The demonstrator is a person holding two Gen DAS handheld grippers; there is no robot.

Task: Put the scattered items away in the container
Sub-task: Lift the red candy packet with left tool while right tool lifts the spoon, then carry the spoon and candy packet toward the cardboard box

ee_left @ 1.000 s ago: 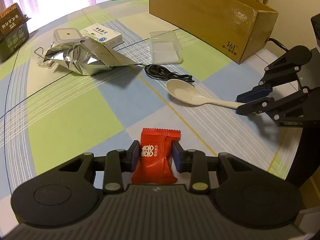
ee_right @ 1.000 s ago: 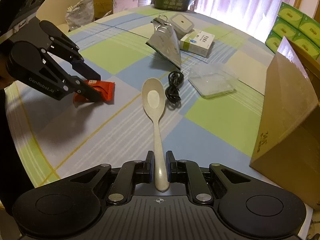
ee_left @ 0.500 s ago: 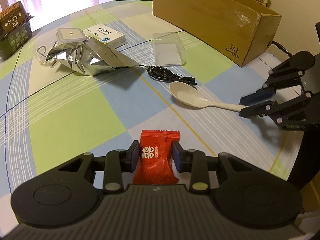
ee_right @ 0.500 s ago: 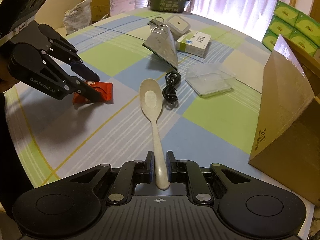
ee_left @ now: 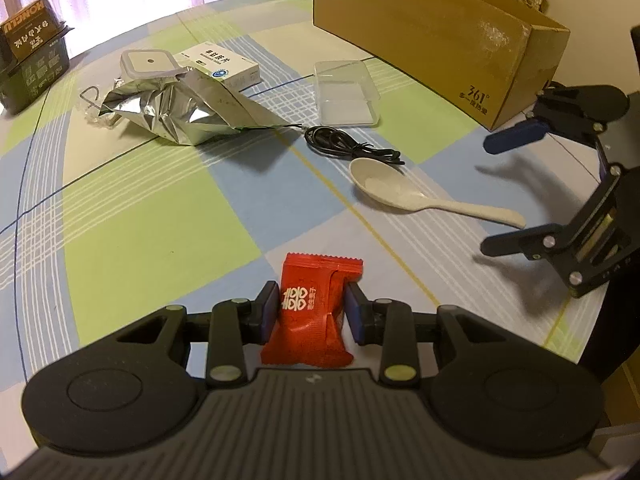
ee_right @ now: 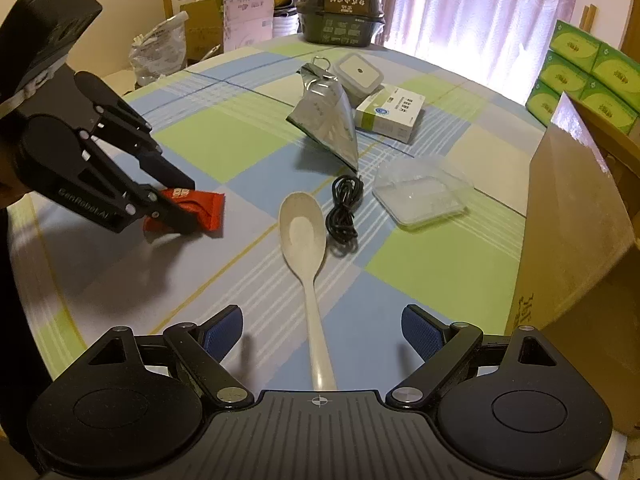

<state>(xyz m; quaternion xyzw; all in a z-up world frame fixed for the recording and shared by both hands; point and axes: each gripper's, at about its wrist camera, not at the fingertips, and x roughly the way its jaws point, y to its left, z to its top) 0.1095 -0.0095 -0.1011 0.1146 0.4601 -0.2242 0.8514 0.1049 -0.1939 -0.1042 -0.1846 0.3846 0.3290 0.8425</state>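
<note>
My left gripper [ee_left: 311, 309] is shut on a red candy packet [ee_left: 310, 280], held low over the checked tablecloth. In the right wrist view the same left gripper [ee_right: 188, 206] grips the red packet [ee_right: 206, 212] at the left. My right gripper [ee_right: 322, 328] stands open, its blue pads wide apart on either side of the handle of a cream spoon [ee_right: 303, 232] that lies on the table. The left wrist view shows that spoon [ee_left: 384, 188] with the right gripper [ee_left: 500, 192] at its handle end. A long open cardboard box [ee_left: 440, 32] stands at the back right.
A crumpled foil bag [ee_left: 188, 108], a white medicine box [ee_left: 224, 64], a small square lidded tub [ee_left: 148, 62], a clear plastic tray [ee_left: 348, 98] and a coiled black cable [ee_left: 348, 148] lie mid-table. A dark box [ee_left: 28, 56] sits far left. Green tissue boxes [ee_right: 580, 68] are stacked behind.
My right gripper has opened and let go of the spoon handle; the spoon now rests on the table. The left gripper still holds the red packet.
</note>
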